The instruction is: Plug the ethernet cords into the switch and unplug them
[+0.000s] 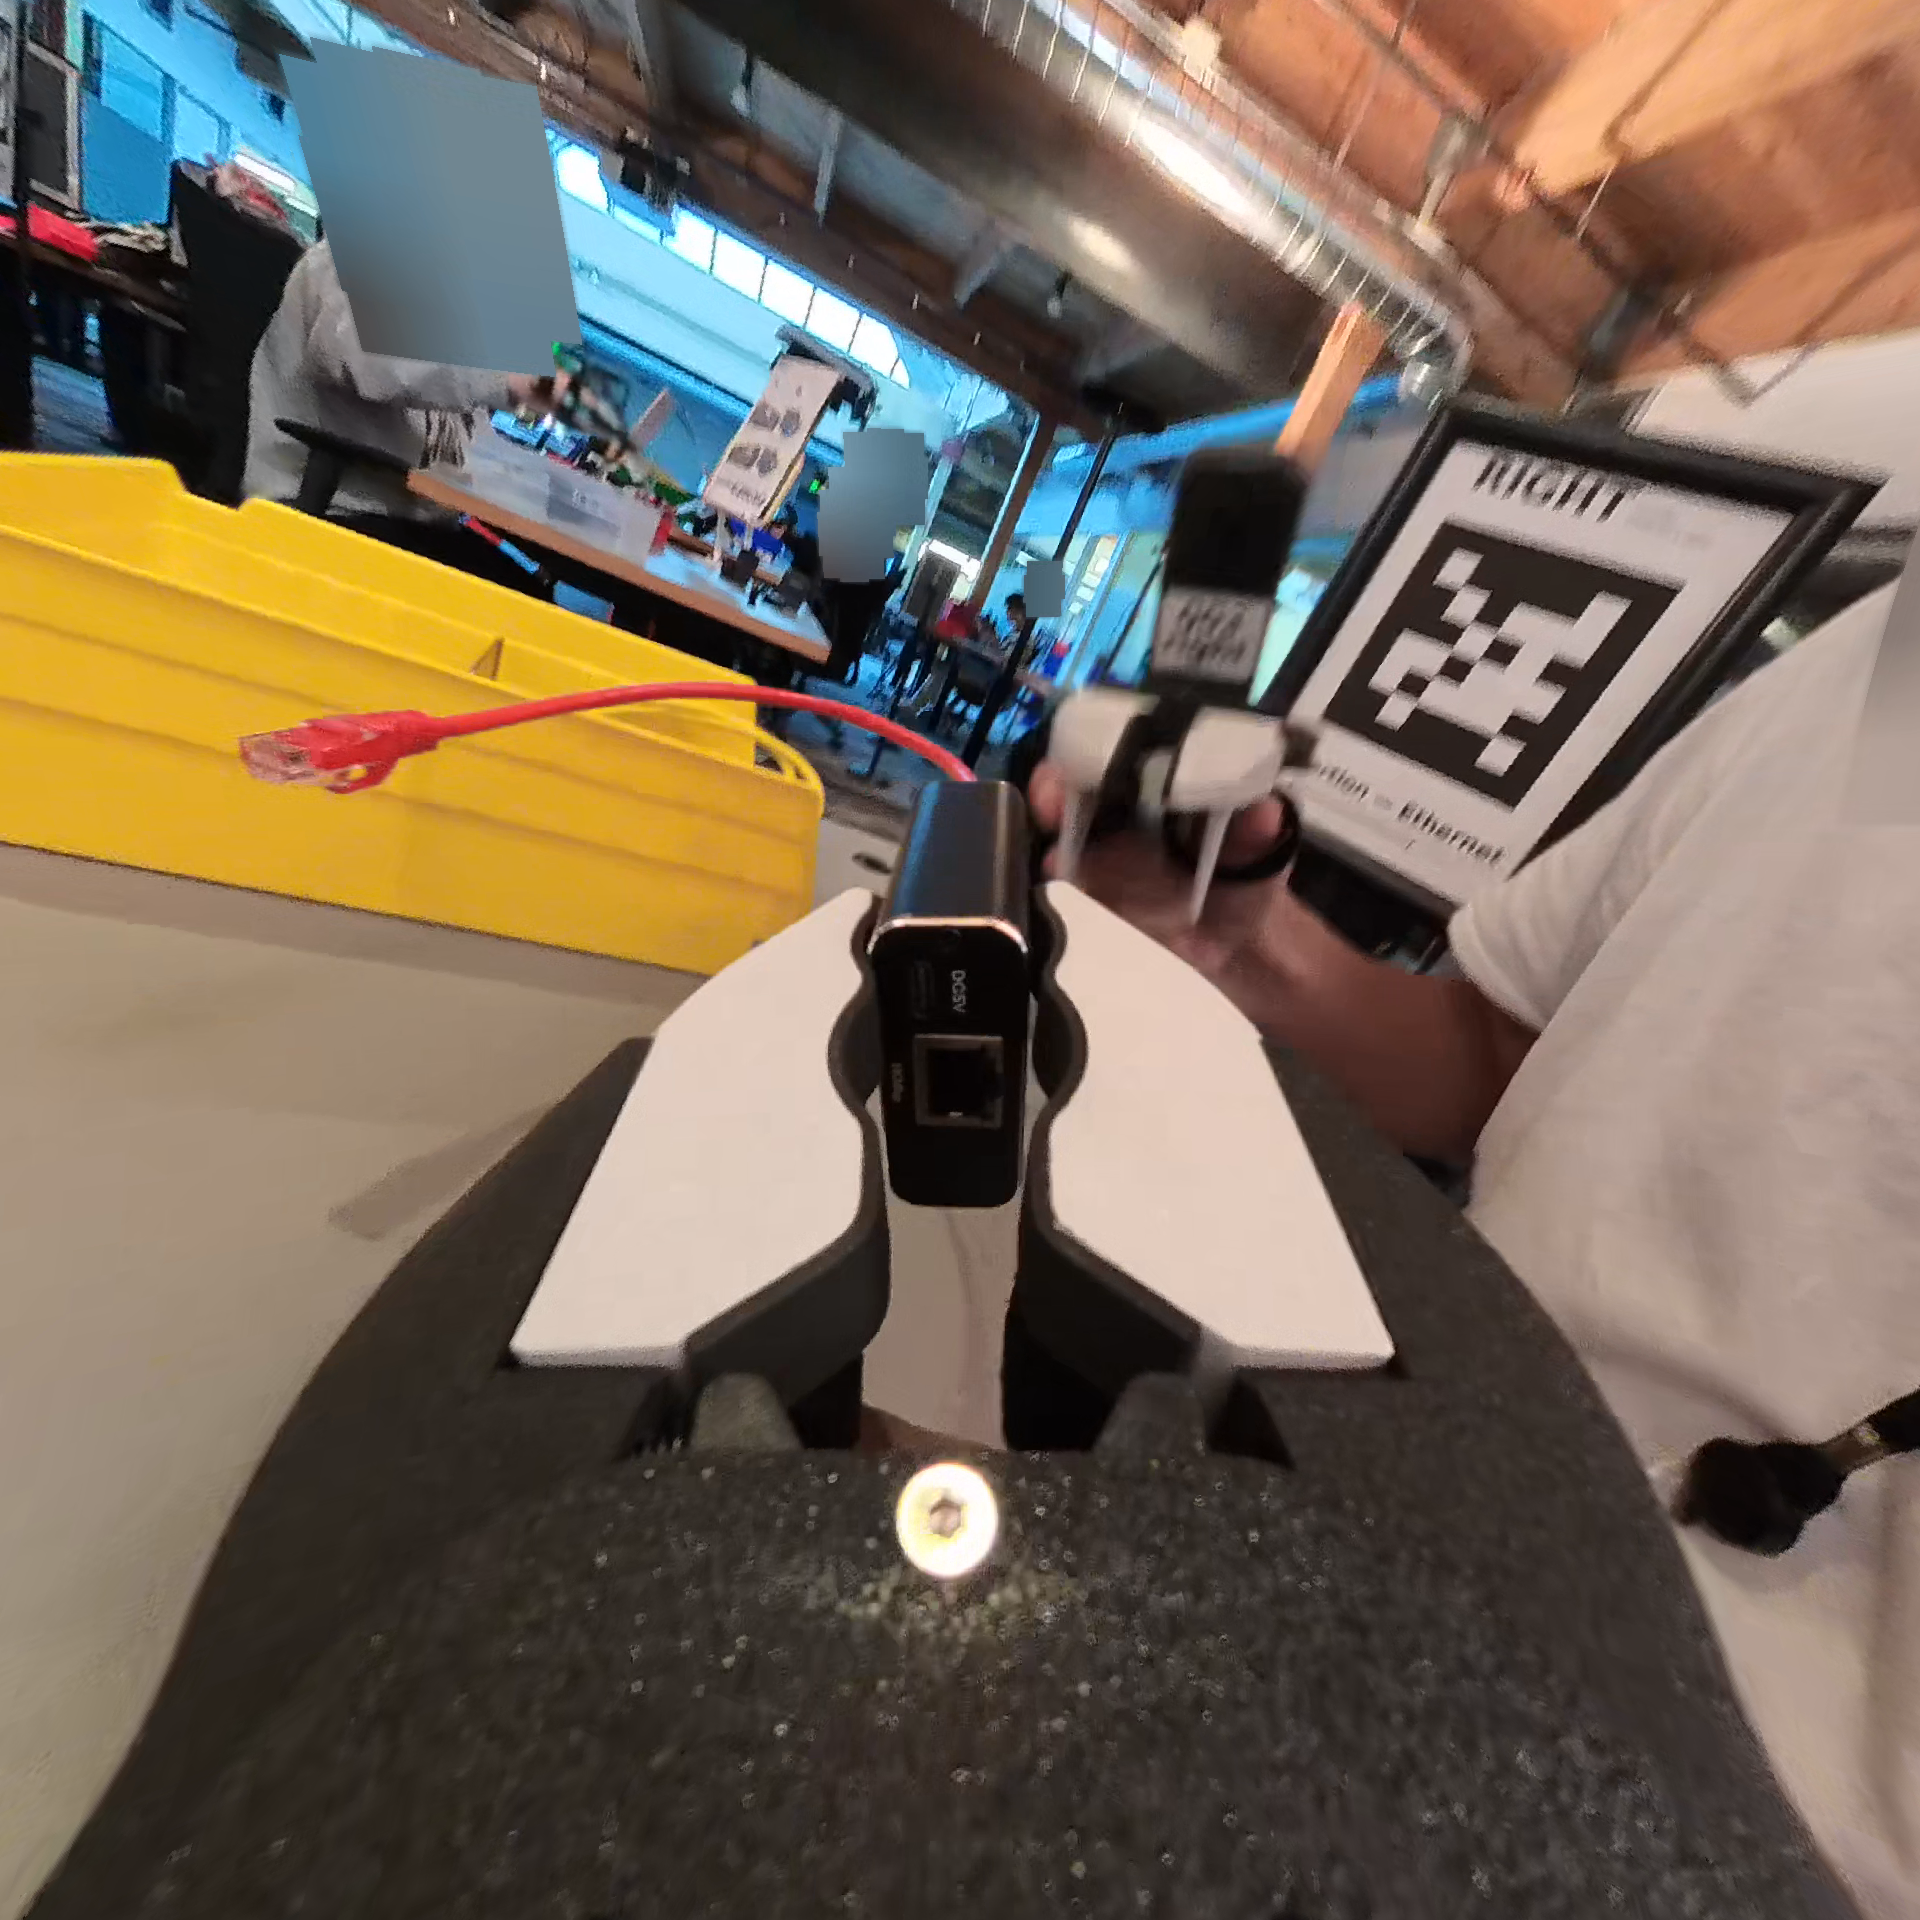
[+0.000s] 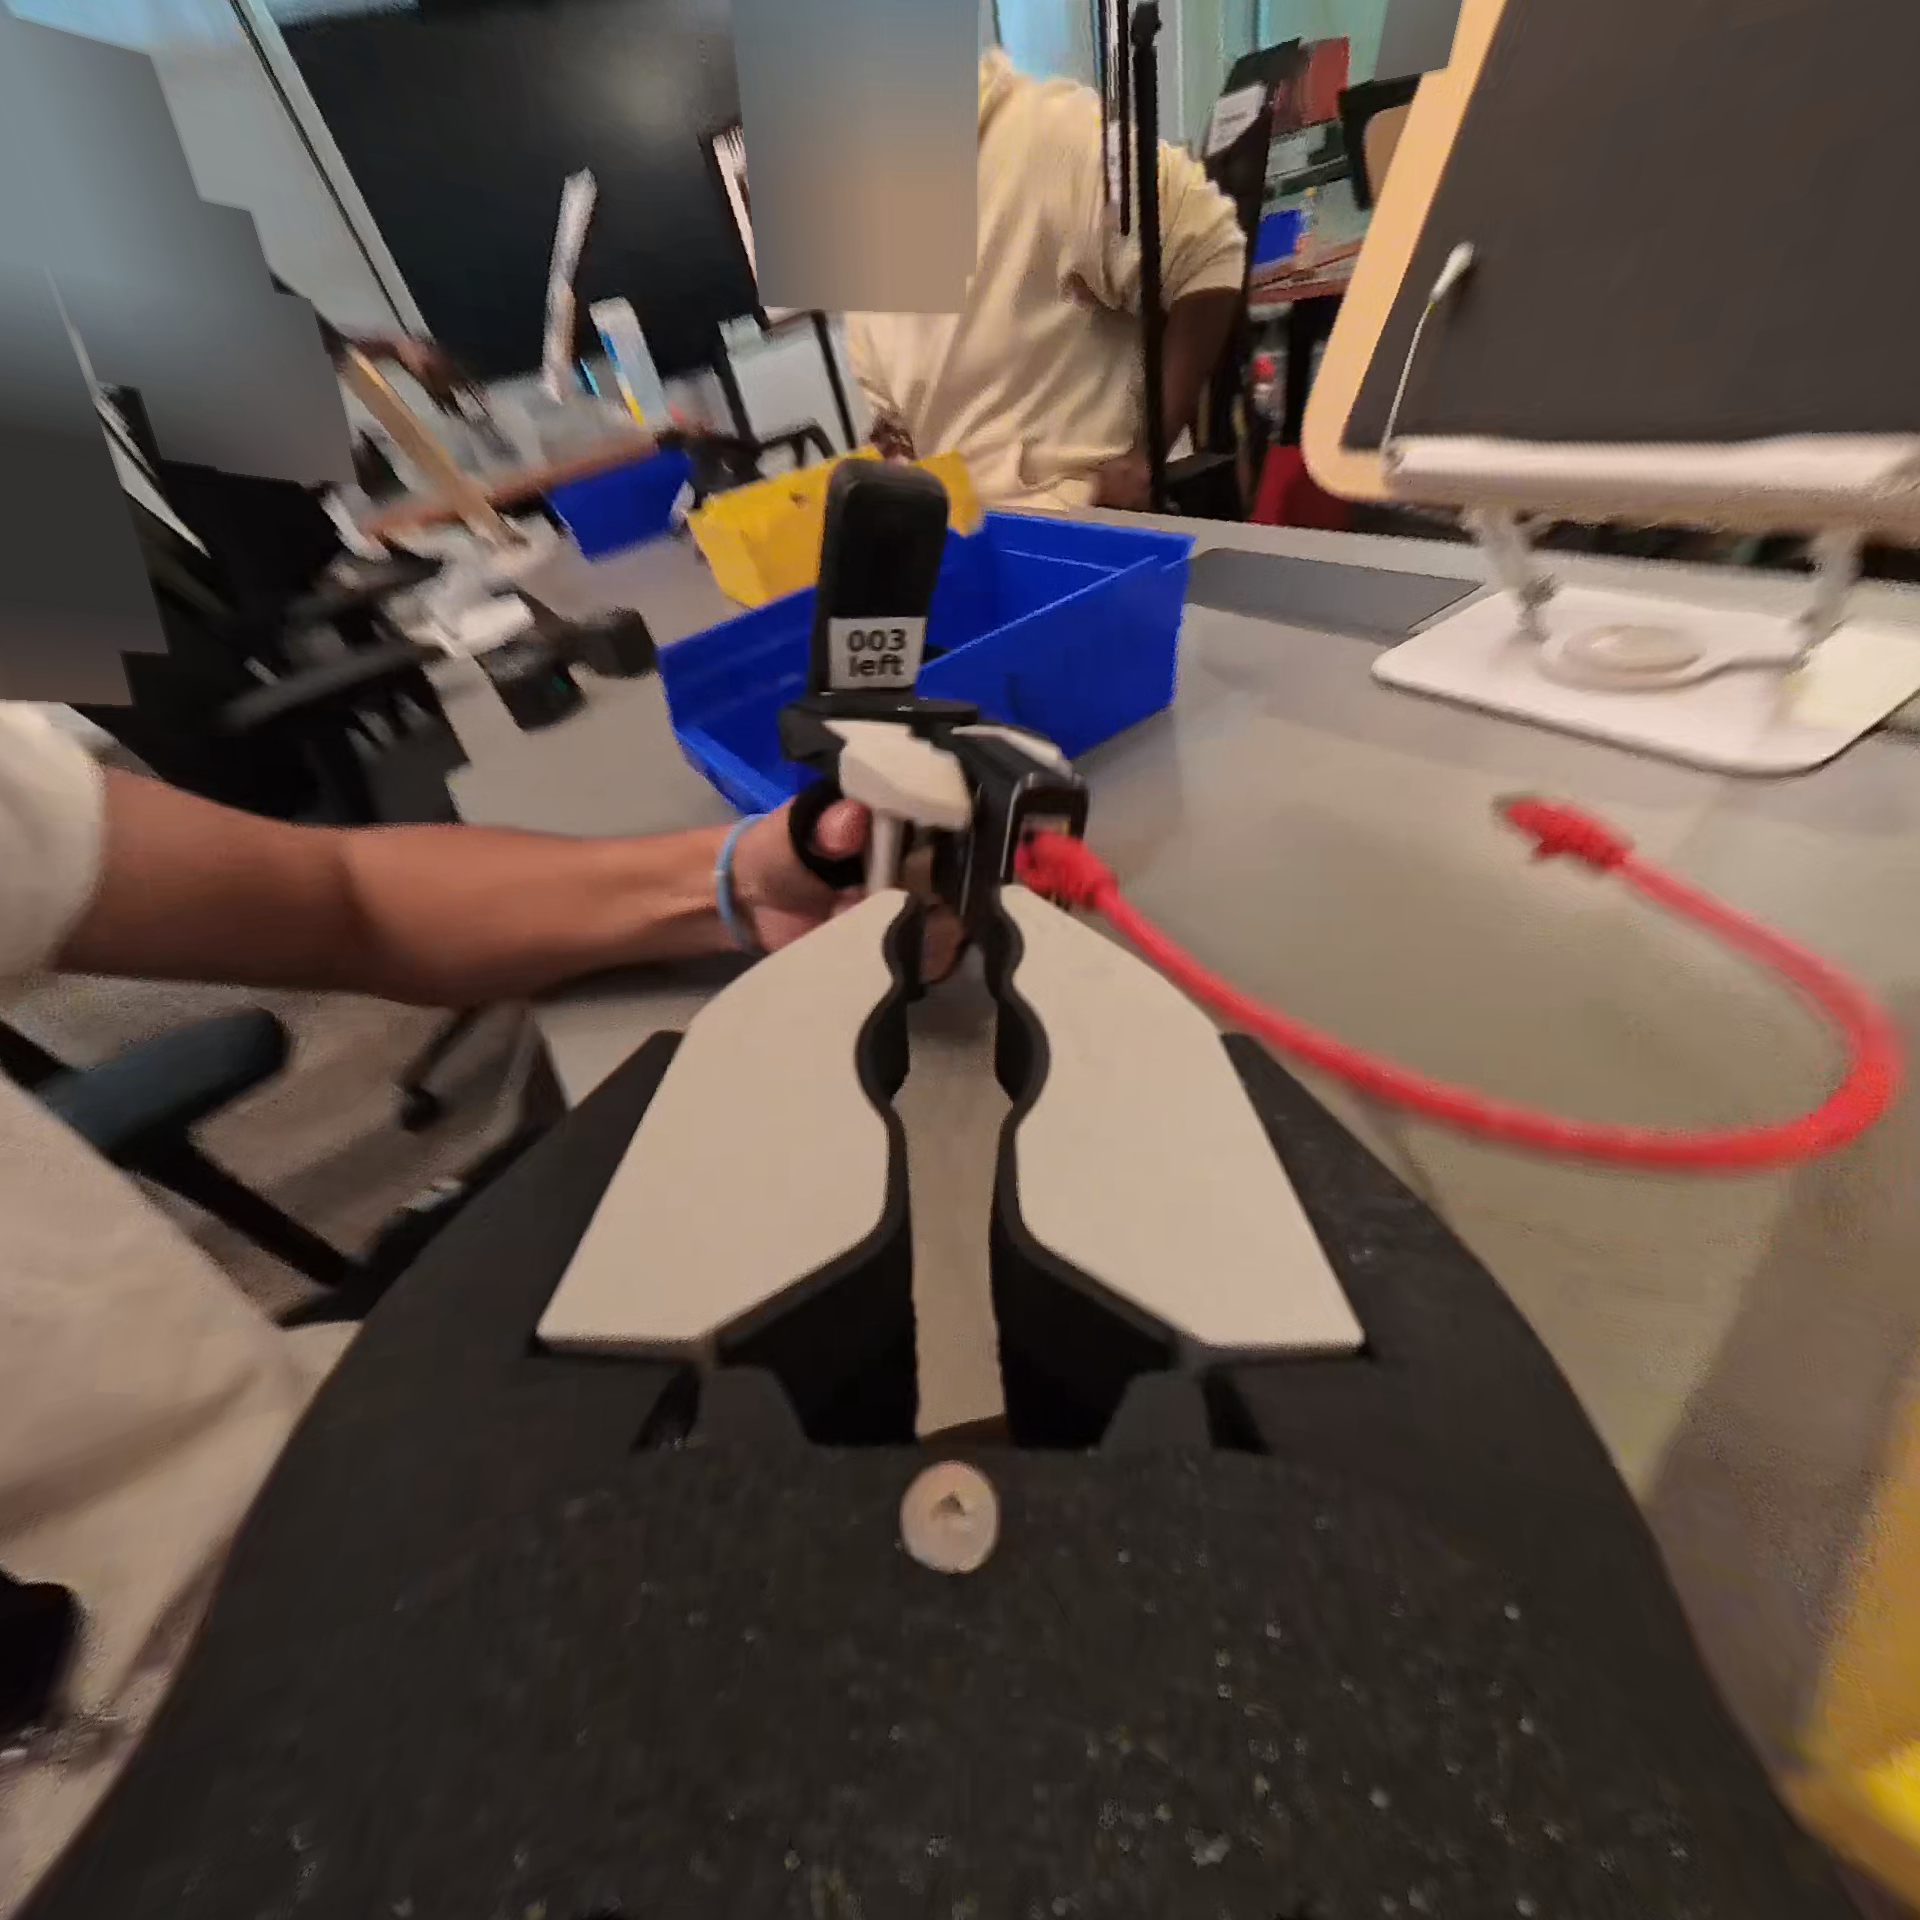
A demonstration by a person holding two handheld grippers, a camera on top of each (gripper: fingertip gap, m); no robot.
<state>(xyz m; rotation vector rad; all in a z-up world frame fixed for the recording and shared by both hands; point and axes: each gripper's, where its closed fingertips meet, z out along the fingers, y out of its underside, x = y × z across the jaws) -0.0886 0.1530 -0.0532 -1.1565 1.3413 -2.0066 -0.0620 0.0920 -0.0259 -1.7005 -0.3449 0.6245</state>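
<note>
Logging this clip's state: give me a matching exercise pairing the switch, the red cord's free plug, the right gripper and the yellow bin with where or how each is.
Things:
1. switch
2. red cord's free plug
3. right gripper
4. yellow bin

States:
A. holds nothing
B. clamped in the left gripper
C. rests on the table behind the plug
D. hangs in the air, unplugged

Pairs: 1-B, 2-D, 3-A, 4-C

Grey tabletop (image 2: 1351,831), wooden ceiling (image 1: 1558,156), silver duct (image 1: 1195,177), clerestory windows (image 1: 790,281)
</note>
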